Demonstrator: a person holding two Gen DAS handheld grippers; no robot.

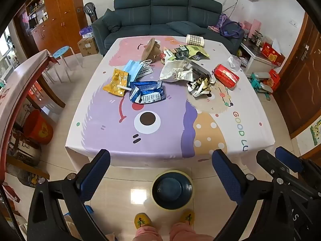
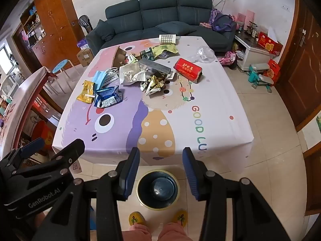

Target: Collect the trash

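Observation:
Trash lies across the far half of the table: a blue wrapper, a yellow pouch, a blue face mask, a white bag, crumpled gold foil and a red packet. The right wrist view shows the same blue wrapper and red packet. A dark bin with a pale rim stands on the floor by the person's slippers. My left gripper hangs wide open over the table's near edge. Beside it my right gripper is partly open, with nothing between its fingers.
A dark sofa stands behind the table. On the left are a second table, a blue stool and a red bucket. A low white cabinet and toys sit at the right, near a wooden door.

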